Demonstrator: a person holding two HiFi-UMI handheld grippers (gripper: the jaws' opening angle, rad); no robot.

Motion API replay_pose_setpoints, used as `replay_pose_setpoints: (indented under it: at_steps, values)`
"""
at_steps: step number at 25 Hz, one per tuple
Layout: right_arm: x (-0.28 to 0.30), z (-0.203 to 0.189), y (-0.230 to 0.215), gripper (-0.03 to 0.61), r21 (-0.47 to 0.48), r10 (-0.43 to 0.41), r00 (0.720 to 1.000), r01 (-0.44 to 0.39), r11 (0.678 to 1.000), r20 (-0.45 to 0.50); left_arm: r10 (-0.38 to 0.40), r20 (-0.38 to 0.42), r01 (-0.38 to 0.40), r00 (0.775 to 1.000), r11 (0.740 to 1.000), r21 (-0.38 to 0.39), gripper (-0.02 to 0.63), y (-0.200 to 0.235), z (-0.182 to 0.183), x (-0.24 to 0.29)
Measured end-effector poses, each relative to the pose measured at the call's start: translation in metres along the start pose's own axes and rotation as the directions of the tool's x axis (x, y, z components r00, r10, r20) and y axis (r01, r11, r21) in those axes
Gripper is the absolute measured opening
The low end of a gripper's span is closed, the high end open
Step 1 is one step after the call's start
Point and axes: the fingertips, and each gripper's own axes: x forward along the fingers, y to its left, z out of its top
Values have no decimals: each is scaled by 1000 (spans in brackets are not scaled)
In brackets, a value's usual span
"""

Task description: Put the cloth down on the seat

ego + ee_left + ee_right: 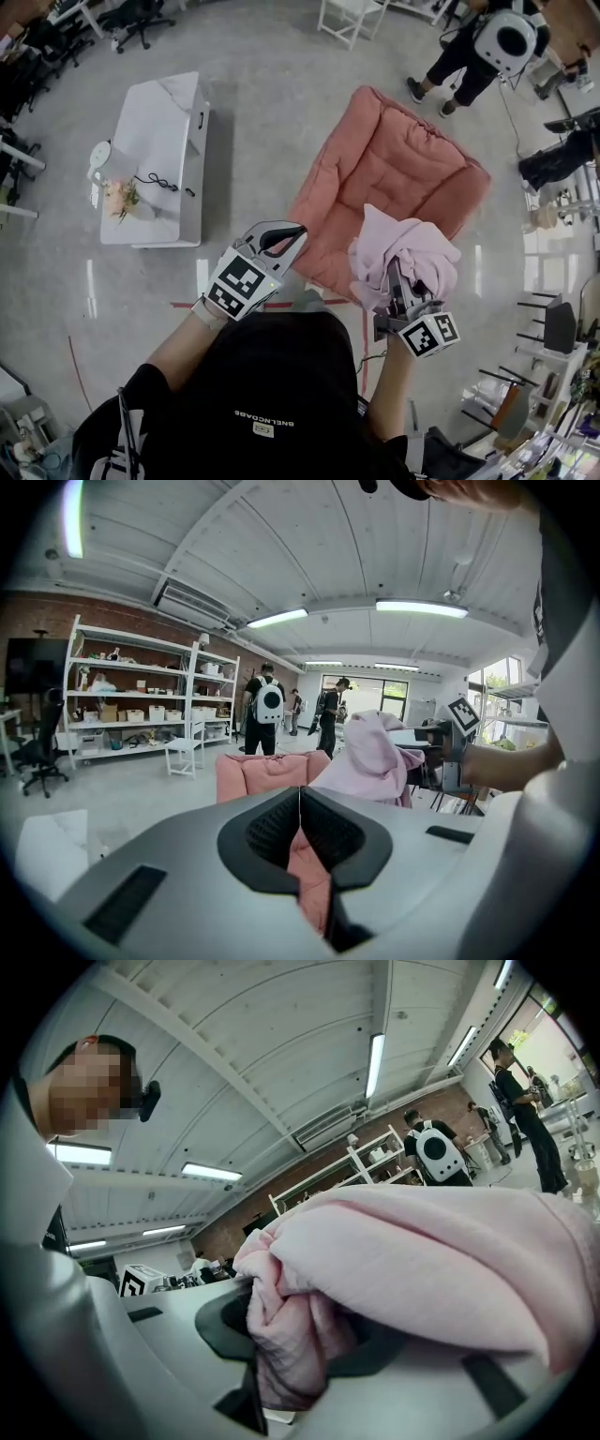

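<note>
pink seat [375, 159] partly behind cloth [412, 246] in clamp of right tool [397, 281]; left tool [284, 238] together

The grey floor [262, 84] carries a pink cushioned seat [375, 178] and, well apart, a white surface [155, 122] bearing flowers [120, 199] and a black cable [157, 181].

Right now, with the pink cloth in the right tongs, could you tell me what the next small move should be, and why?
Probably carry the right tongs forward and down toward the middle of the pink seat. They are clamped on the bunched cloth, which is held above the seat's near edge, not yet resting on it. The left tongs are shut and empty.
</note>
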Motion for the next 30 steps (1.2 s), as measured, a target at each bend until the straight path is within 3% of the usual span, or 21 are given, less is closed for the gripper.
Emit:
replay_pose_setpoints:
  at_steps: [8, 16, 23, 30]
  values:
    - [47, 19, -36, 173, -2, 95, 994, -95, 995, -59, 95, -33, -97, 995, 994, -52, 17, 19, 1, 23]
    - [95, 18, -81, 173, 41, 161, 979, -157, 987, -128, 206, -70, -212, 976, 971, -108, 17, 38, -4, 33]
    - [126, 2, -122, 173, 98, 209, 955, -193, 976, -209, 292, -120, -310, 949, 935, -172, 17, 37, -19, 48]
    - [164, -30, -167, 173, 151, 239, 926, -202, 968, -292, 380, -185, -417, 906, 878, -237, 17, 40, -47, 49]
